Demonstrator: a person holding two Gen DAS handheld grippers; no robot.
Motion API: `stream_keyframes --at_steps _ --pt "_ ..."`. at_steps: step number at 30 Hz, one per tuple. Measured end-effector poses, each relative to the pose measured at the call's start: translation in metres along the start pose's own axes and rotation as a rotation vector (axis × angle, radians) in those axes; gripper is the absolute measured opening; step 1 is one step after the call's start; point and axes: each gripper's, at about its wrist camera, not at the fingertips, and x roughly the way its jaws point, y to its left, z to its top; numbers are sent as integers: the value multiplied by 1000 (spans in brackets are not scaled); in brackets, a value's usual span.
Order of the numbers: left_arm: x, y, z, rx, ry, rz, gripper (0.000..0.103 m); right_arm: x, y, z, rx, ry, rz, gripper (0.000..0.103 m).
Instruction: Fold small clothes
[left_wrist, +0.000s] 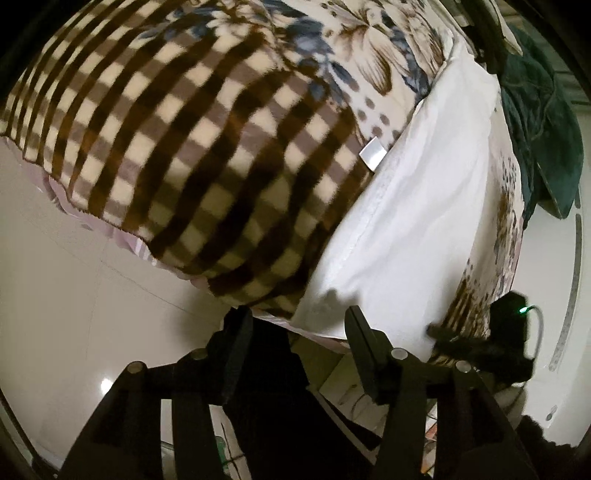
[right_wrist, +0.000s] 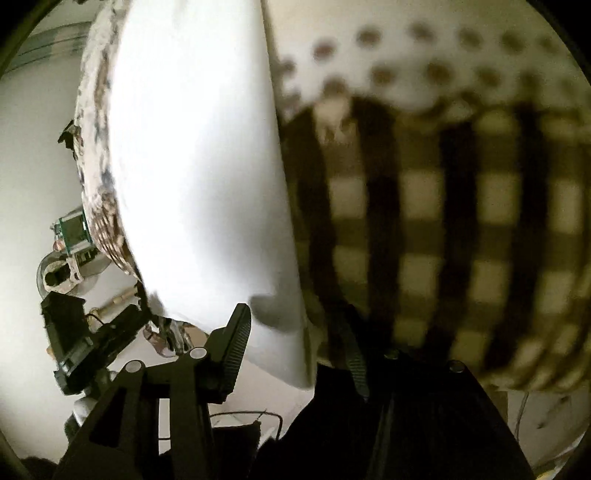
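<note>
A white garment (left_wrist: 417, 206) lies flat on a checked brown and cream blanket (left_wrist: 192, 147), with a small white label (left_wrist: 373, 153) at its edge. My left gripper (left_wrist: 299, 325) is open at the garment's near corner; its fingers (left_wrist: 236, 347) stand wide apart, holding nothing. The other gripper (left_wrist: 491, 343) shows dark at the right, by the garment's far corner. In the right wrist view the same white garment (right_wrist: 199, 177) fills the middle over the blanket (right_wrist: 461, 221). My right gripper (right_wrist: 295, 339) is open, its fingers (right_wrist: 236, 343) astride the garment's near edge.
The blanket's edge hangs over a pale tiled floor (left_wrist: 66, 280). A dark green cloth (left_wrist: 543, 122) lies at the back right. Small items and the left gripper body (right_wrist: 74, 332) sit at the left in the right wrist view.
</note>
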Motion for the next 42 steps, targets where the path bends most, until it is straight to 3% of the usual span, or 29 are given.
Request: stream_keyframes --at_steps 3,5,8,10,14,18,19,23,27,30,31,32,34,35,37,40,42 --pt "-11 -20 7 17 -14 -3 49 24 11 -17 -65 117 -67 45" --pt "-26 -42 24 28 -41 -30 49 18 19 -28 -88 139 -84 45" --pt "-50 -88 66 83 -118 -87 52 -34 29 -18 -79 17 -70 45" --pt "-56 -119 102 124 -162 -131 58 -79 38 7 -65 -91 -54 46" --pt "-40 -191 208 213 -218 -180 58 -158 65 97 -57 -284 -32 57" --pt "5 -239 311 263 -204 -200 58 -198 88 201 -38 -411 -39 61" --pt "22 -249 340 275 -189 -206 58 -208 86 225 -35 -427 -33 64" --pt "74 -273 406 331 -111 -189 58 -212 92 330 -45 -454 6 65" --pt "102 -289 433 406 -65 -173 58 -200 90 411 -72 -429 -8 65" --pt "103 -298 437 449 -100 -206 53 -189 90 450 -93 -409 -7 66" --pt "102 -300 436 459 -113 -223 24 -189 89 458 -97 -404 6 67" --pt "104 -302 437 472 -114 -224 7 -189 93 466 -106 -407 21 68" --pt "105 -304 436 491 -128 -224 7 -189 94 477 -109 -413 47 67" --pt "104 -306 434 507 -141 -219 7 -190 96 480 -105 -417 77 64" --pt "102 -307 435 520 -153 -220 7 -196 90 482 -105 -417 120 18" --pt "87 -311 431 532 -178 -235 7 -197 104 479 -126 -436 131 8" --pt "74 -314 424 547 -198 -247 7 -201 115 463 -157 -459 125 7"
